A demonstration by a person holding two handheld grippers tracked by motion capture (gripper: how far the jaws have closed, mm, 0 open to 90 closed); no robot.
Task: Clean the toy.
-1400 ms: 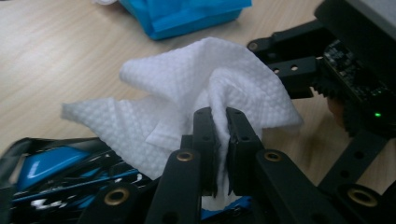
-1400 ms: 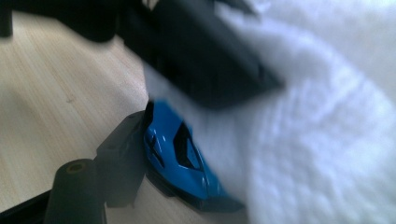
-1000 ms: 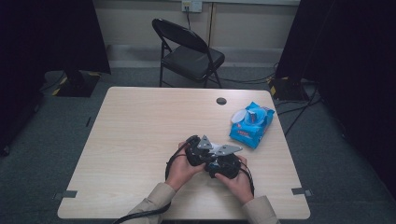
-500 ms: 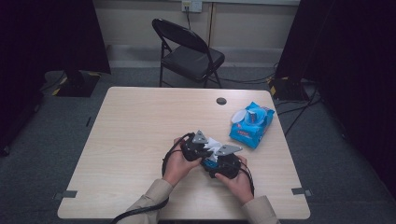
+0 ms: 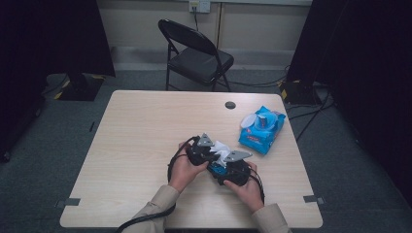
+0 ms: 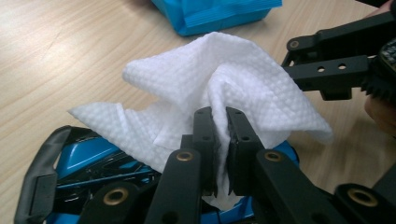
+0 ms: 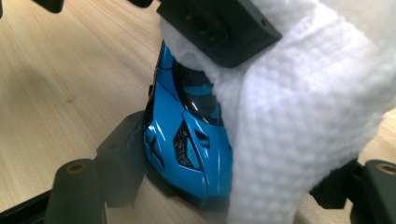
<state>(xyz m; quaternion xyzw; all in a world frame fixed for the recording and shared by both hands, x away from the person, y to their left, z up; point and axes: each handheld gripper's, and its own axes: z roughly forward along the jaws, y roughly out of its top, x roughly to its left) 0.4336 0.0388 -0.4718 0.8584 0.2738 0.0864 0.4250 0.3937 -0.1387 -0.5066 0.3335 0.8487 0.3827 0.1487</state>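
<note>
1. White wipe (image 6: 224,88) looks soft, light and limp, so it should bunch and slide under pressure; a pinch on a gathered fold seems the surest hold
2. Blue toy car (image 7: 187,135) looks hard, glossy and likely slippery, with small fragile trim; its flanks seem the best place to clamp
3. Left tongs (image 6: 222,135) are clenched on a fold of the wipe, which drapes over the car just beyond them
4. Right tongs (image 7: 224,186) stand wide, grasping the car by its sides, nose towards the camera
5. Both sit low over the table (image 5: 141,131), near the blue wipe pack (image 5: 262,127)
</note>
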